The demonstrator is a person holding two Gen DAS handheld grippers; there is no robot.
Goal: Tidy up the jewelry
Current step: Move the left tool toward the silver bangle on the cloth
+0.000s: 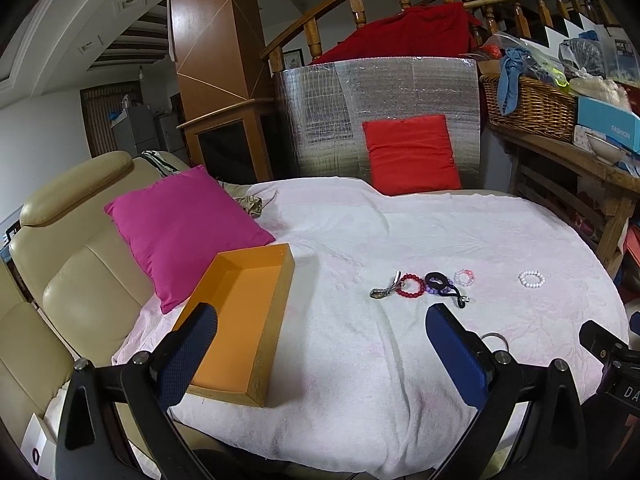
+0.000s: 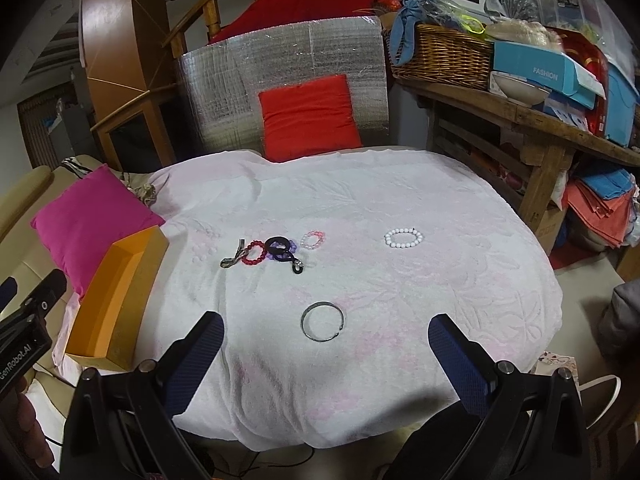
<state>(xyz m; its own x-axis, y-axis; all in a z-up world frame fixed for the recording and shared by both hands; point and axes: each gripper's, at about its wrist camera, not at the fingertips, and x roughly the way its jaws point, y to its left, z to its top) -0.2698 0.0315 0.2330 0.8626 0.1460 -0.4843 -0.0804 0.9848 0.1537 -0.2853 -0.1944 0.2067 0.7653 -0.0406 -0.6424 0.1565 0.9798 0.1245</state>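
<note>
An empty orange box point(image 1: 240, 320) point(image 2: 120, 296) lies on the pale pink towel at the left. Mid-towel sits a cluster: a red bead bracelet point(image 1: 411, 286) point(image 2: 254, 251), a metal clip point(image 1: 386, 288), a black loop point(image 1: 438, 282) point(image 2: 280, 246) over purple beads, and a pink-white bead bracelet point(image 1: 464, 278) point(image 2: 313, 239). A white bead bracelet point(image 1: 531, 279) point(image 2: 403, 237) lies apart to the right. A silver bangle point(image 2: 322, 321) rests nearest, half hidden behind a finger in the left wrist view. My left gripper point(image 1: 320, 354) and right gripper point(image 2: 325, 360) both hover open and empty near the towel's front.
A magenta cushion point(image 1: 180, 228) leans on the beige sofa point(image 1: 60, 272) beside the box. A red cushion point(image 2: 308, 116) stands against a silver panel at the back. A cluttered wooden table point(image 2: 520, 116) with a wicker basket point(image 2: 444, 56) is at the right.
</note>
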